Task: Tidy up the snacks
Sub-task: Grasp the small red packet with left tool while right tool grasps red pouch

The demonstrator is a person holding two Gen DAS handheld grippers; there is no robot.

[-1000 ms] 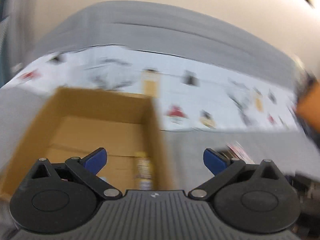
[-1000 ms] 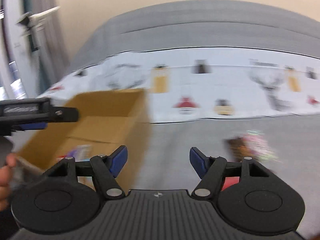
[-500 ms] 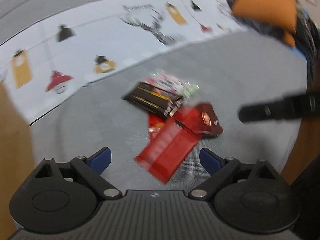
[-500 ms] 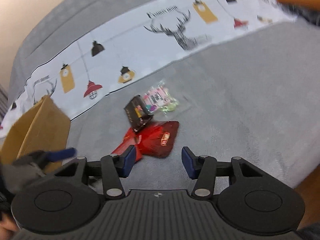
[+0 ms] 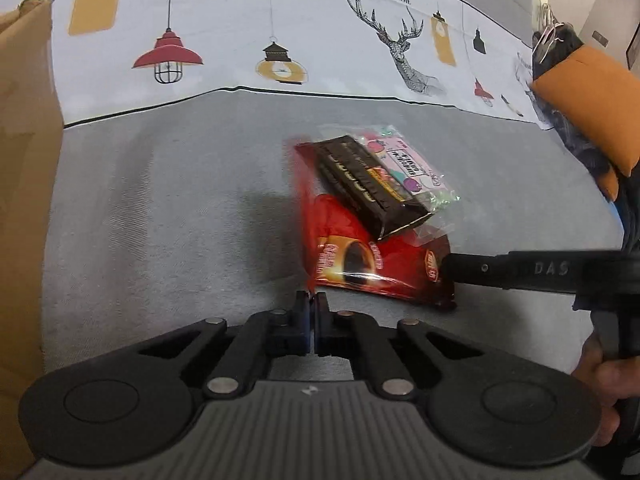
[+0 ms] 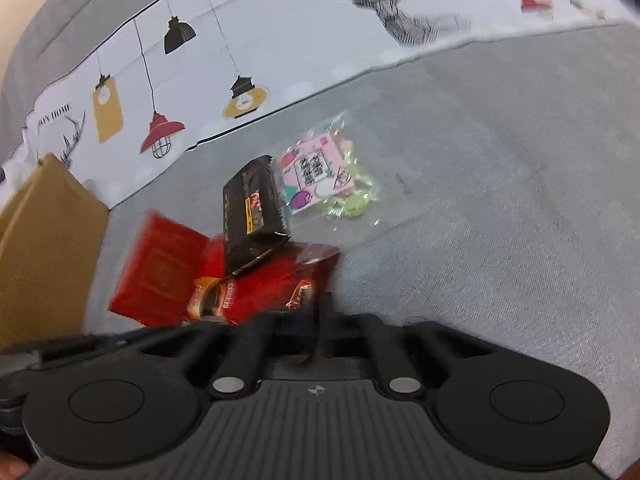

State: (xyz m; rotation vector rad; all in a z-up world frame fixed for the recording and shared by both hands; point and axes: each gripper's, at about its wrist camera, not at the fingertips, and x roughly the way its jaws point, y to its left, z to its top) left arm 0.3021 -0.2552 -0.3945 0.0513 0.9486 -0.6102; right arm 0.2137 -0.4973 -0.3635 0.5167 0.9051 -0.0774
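A pile of snacks lies on the grey sofa seat: a flat red packet seen edge-on, a dark red bag, a dark brown bar pack on top, and a pink candy bag. My left gripper is shut on the near edge of the flat red packet. My right gripper is shut on the corner of the dark red bag. The brown pack and the candy bag lie beyond it. The right gripper's finger also shows in the left wrist view.
A cardboard box stands at the left, also seen in the right wrist view. A printed white cover lies across the sofa back. An orange cushion sits at the far right.
Both grippers have swung from the box to the snack pile, moved in close, and closed: the left on the flat red packet, the right on the dark red bag.
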